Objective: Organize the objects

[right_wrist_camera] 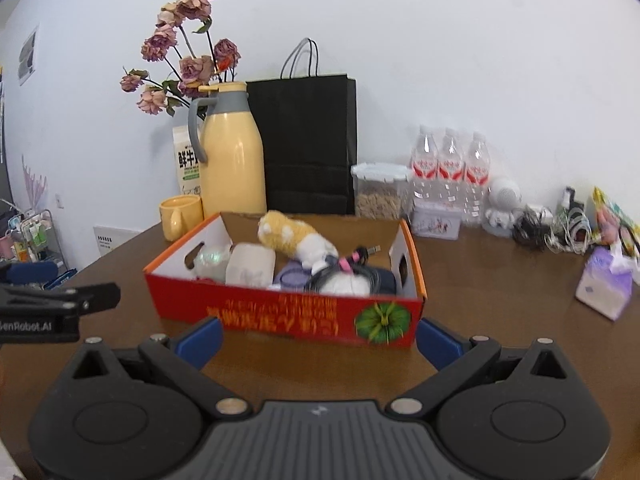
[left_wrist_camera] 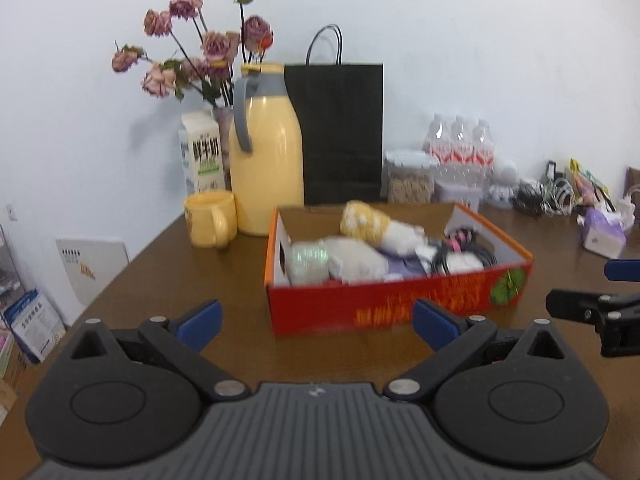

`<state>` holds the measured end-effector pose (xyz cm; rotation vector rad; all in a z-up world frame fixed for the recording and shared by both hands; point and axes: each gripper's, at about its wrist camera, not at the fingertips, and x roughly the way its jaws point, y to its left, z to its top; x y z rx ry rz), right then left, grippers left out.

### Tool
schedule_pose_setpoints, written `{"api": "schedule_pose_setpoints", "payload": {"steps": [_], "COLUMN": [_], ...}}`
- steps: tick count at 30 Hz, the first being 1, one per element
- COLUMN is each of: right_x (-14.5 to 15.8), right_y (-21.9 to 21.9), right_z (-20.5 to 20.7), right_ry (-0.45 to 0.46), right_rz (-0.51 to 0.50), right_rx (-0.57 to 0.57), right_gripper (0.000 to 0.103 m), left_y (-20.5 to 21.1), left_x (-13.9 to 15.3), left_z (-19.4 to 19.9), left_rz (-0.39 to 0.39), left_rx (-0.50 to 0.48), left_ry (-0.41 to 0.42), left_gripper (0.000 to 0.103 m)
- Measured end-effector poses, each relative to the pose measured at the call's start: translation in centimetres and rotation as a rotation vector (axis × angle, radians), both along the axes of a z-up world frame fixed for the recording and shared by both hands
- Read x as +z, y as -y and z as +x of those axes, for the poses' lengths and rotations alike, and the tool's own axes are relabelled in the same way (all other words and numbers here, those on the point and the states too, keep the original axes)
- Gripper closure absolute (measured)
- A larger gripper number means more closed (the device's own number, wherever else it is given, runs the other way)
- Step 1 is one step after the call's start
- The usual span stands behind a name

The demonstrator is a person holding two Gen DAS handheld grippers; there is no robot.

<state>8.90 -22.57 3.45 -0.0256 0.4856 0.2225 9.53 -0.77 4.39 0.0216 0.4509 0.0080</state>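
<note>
A red cardboard box (left_wrist_camera: 400, 304) (right_wrist_camera: 280, 316) stands open on the brown table (left_wrist_camera: 180, 280) (right_wrist_camera: 500, 280). Inside lie a yellow-and-white plush toy (left_wrist_camera: 376, 226) (right_wrist_camera: 294, 238), a white pouch (left_wrist_camera: 356, 260) (right_wrist_camera: 250, 264), a clear wrapped item (left_wrist_camera: 306, 260) (right_wrist_camera: 210, 260), a purple item (right_wrist_camera: 290, 274) and black cables with a pink tie (left_wrist_camera: 466, 246) (right_wrist_camera: 348, 266). My left gripper (left_wrist_camera: 318, 320) is open in front of the box, nothing between its fingers. My right gripper (right_wrist_camera: 320, 338) is open too, just short of the box's front wall. Each gripper shows at the edge of the other's view.
Behind the box stand a yellow thermos jug (left_wrist_camera: 266, 152) (right_wrist_camera: 232, 152), a yellow mug (left_wrist_camera: 210, 220) (right_wrist_camera: 180, 216), a milk carton (left_wrist_camera: 202, 154), dried roses (left_wrist_camera: 200, 48), a black paper bag (left_wrist_camera: 340, 132) (right_wrist_camera: 308, 144), a food jar (right_wrist_camera: 380, 190), water bottles (right_wrist_camera: 450, 172), tangled cables (right_wrist_camera: 552, 228) and a tissue pack (right_wrist_camera: 606, 288).
</note>
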Motion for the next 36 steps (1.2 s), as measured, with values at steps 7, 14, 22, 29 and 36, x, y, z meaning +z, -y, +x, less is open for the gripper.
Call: {"api": "schedule_pose_setpoints", "payload": {"steps": [7, 14, 22, 29, 36], "right_x": [-1.2, -1.7, -1.4, -1.4, -1.4], "right_y": [0.0, 0.0, -0.1, -0.1, -0.2], "right_z": [-1.9, -2.8, -3.2, -3.2, -3.2], "right_ry": [-0.064, -0.08, -0.073, -0.072, -0.073], "right_rz": [0.022, 0.032, 0.03, 0.029, 0.029], "right_rx": [0.001, -0.006, -0.003, -0.003, -0.003], "right_gripper": [0.0, 0.0, 0.0, 0.0, 0.0], "left_y": [0.3, -0.2, -0.3, -0.2, -0.3], "left_x": [-0.9, -1.8, -1.6, -1.6, -1.6], "left_z": [-2.5, -3.2, -3.5, -3.5, -3.5], "left_rz": [-0.019, -0.048, -0.052, -0.053, -0.054], "left_rx": [-0.029, -0.016, -0.016, -0.015, -0.015], "left_ry": [-0.049, -0.101, -0.099, -0.101, -0.102], "left_gripper": [0.0, 0.0, 0.0, 0.0, 0.0]}}
